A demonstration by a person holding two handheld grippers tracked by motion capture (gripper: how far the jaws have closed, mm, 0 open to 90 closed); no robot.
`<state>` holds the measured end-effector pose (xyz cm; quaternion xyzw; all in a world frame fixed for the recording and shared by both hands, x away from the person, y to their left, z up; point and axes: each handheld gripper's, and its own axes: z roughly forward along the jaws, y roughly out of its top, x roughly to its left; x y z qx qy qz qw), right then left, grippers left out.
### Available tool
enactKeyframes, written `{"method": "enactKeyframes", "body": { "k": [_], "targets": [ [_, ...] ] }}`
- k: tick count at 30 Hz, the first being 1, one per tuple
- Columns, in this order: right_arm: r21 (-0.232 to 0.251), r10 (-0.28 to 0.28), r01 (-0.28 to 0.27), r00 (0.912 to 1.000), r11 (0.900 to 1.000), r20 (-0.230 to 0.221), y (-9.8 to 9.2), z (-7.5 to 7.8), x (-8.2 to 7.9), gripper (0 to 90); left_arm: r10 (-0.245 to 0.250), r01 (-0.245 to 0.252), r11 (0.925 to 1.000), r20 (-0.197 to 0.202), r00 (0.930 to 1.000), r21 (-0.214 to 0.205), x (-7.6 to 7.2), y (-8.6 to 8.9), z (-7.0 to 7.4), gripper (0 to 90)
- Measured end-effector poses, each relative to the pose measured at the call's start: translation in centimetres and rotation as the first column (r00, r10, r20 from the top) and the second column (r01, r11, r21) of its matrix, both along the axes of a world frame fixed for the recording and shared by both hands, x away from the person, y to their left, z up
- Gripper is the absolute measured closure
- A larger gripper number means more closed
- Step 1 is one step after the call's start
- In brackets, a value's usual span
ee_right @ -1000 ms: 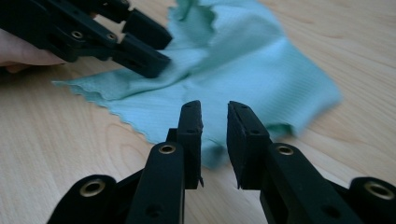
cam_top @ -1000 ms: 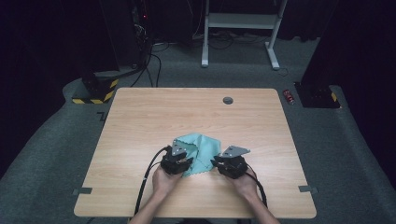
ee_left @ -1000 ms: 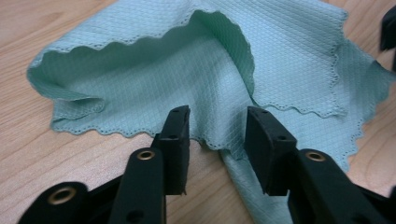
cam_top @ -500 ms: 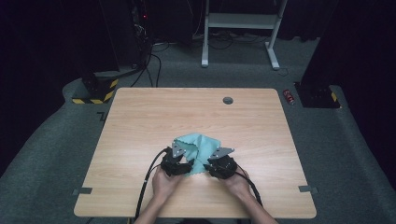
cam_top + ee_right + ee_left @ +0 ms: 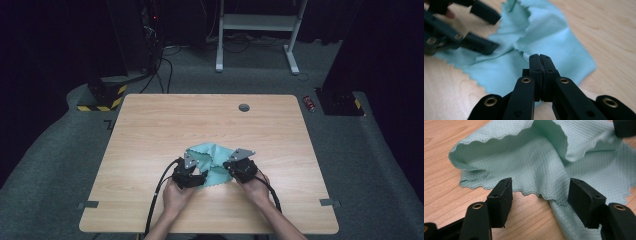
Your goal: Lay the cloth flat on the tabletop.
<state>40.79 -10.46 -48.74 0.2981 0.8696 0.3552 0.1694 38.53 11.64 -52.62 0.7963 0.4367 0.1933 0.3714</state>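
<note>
— Since a second ago, what has shifted?

— Both grippers' jaws have just been moving. The right gripper (image 5: 231, 165) slid in toward the left one along the near half of the light wooden rectangular table (image 5: 150, 130) and its jaws have just been closing, with the cloth between them; the left gripper (image 5: 199, 176) kept its place while its jaws have just been opening.

— Where does the cloth lie?

— The pale teal waffle-weave cloth with scalloped edges (image 5: 212, 159) lies rumpled on the table's near middle, between the two grippers, one fold raised over the rest.

— And the left claw?

— Its jaws stand wide apart, low over the table. In the left gripper view the cloth's (image 5: 531, 157) scalloped hem runs between them, and neither pad presses on it.

— The right one?

— In the right gripper view the right gripper (image 5: 540, 58) has its jaws together, pinching a bunched edge of the cloth (image 5: 544, 32). A small white label (image 5: 525, 56) sits just beside the tips.
</note>
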Motion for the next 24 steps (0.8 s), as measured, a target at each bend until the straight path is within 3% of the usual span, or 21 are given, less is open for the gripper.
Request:
{"method": "enactKeyframes", "body": {
  "k": [5,10,16,20,24],
  "targets": [
    [0.005,-0.064,0.064,0.9979,0.9979,-0.005,-0.7,0.7,2.1,89.4,0.0,0.0,1.0,-0.001,1.0,-0.001,0.0,0.0,0.0,36.6],
    [0.025,-0.155,0.156,0.9878,0.9875,-0.009,-1.8,1.5,4.4,89.5,0.0,0.0,1.0,0.0,1.0,-0.001,0.0,0.0,0.0,36.6],
    [0.009,-0.274,0.274,0.9615,0.9617,-0.026,-2.9,1.7,7.2,89.5,-0.001,0.001,1.0,0.001,1.0,0.001,0.0,0.0,0.0,36.6],
    [0.0,-0.322,0.323,0.9458,0.9465,-0.039,-3.2,1.2,8.3,89.4,-0.001,0.001,1.0,0.0,1.0,0.001,0.0,0.0,0.0,36.7],
    [-0.038,-0.333,0.331,0.9405,0.9427,-0.066,-3.1,-0.1,8.9,86.0,-0.001,0.001,1.0,0.0,1.0,0.002,0.0,0.0,0.0,36.7]
  ]
}}
